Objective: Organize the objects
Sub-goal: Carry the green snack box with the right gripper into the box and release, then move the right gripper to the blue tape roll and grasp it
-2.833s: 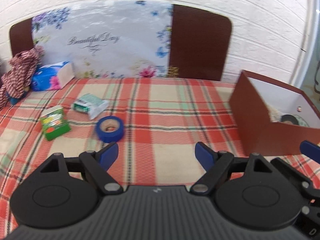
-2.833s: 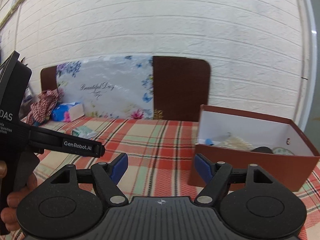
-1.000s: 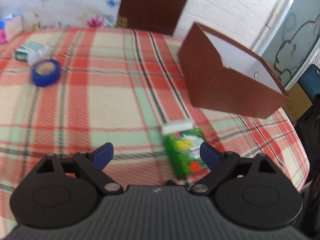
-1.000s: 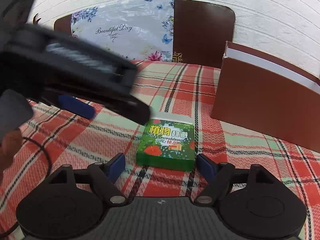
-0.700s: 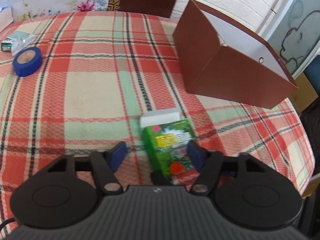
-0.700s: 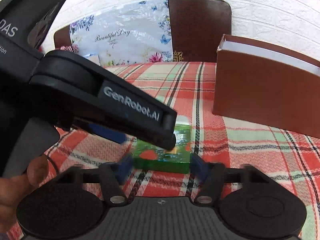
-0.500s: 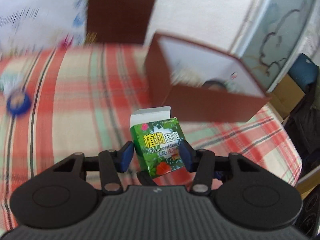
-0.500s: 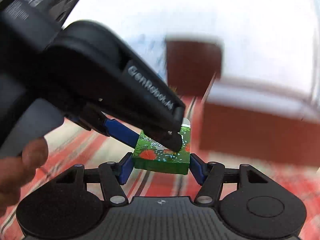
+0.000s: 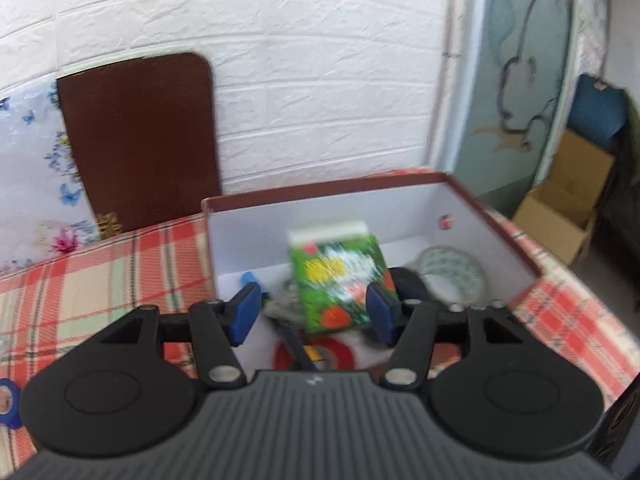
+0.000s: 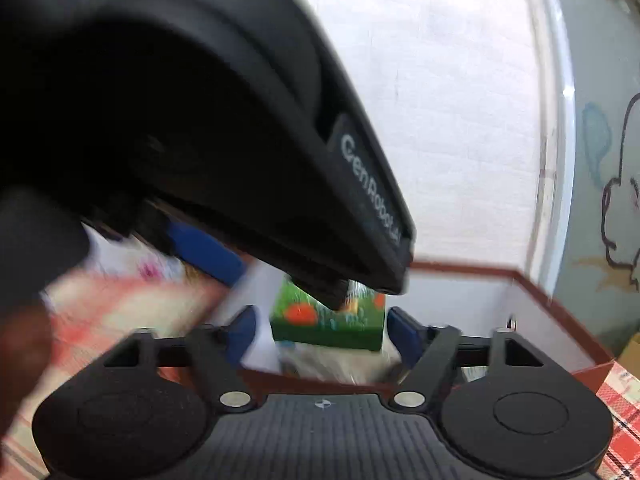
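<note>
A brown board (image 9: 140, 140) leans on the white brick wall (image 9: 320, 60); a cardboard box (image 9: 568, 200) sits on the floor.

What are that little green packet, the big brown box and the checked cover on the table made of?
The green packet looks like printed cardboard: flat faces, sharp edges, a glossy colour print, though blur hides detail. The brown box seems to be stiff paperboard, with thin straight walls, matt white inside and brown outside. The checked cover looks like woven cloth, since a fine textured weave shows in its red and green plaid.
</note>
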### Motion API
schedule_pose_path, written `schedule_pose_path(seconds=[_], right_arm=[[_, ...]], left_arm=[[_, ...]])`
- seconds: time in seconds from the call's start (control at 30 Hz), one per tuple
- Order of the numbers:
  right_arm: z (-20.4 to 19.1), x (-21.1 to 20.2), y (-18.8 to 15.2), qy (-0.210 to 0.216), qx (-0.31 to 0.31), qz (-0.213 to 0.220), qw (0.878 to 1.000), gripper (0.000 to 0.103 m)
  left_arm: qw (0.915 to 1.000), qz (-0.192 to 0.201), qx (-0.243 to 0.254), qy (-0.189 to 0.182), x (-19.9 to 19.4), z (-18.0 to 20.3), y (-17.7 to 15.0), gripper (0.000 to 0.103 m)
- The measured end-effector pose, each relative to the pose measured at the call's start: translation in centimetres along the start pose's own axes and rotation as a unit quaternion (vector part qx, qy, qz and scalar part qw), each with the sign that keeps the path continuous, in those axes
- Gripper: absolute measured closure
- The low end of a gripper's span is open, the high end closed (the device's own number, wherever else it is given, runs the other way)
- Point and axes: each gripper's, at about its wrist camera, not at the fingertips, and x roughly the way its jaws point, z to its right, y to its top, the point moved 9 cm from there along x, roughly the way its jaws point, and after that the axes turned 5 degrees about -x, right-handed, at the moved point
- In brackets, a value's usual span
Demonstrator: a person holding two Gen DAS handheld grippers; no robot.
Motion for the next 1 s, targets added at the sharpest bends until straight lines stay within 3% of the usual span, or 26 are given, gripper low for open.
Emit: schedule_pose_path(seconds=[0.07,0.17,0.23,0.3,0.4,0.53,0.7,1.0], right_arm=[[0.5,-0.5,0.0,-0.001,0.023,0.009,1.0,0.031],[0.4,-2.6,0.2,-0.01,0.022,0.036,0.999,0.031],[0.1,-4.0,-0.2,-0.003,0.035,0.039,0.999,0.031],[-0.5,-5.6,-0.9,0.004,0.049,0.037,0.998,0.03],[-2.4,-7.1,-2.7,0.031,0.054,0.01,0.998,0.03],[-5.0,-7.2,-5.2,0.069,0.033,-0.045,0.996,0.031],[-6.3,-10.5,-4.5,0.099,0.015,-0.048,0.994,0.031],[-11.4,-10.5,-5.0,0.156,-0.045,-0.068,0.984,0.031]], left_arm=[[0.9995,-0.02,-0.025,0.005,0.4,-1.4,-0.5,0.043],[0.999,-0.016,-0.038,-0.02,-0.7,-2.1,-1.2,0.044],[0.9996,-0.008,-0.027,0.003,-2.0,-2.5,-1.7,0.033],[0.9996,0.001,-0.013,0.024,-3.2,-3.1,-2.5,0.033],[0.9987,-0.01,-0.008,0.049,-4.1,-4.7,-4.6,0.033],[0.9956,-0.042,-0.037,0.076,-4.3,-7.6,-7.5,0.033],[0.9922,-0.045,-0.047,0.106,-5.7,-10.7,-9.6,0.033],[0.9826,-0.049,-0.09,0.155,-7.8,-17.7,-12.2,0.033]])
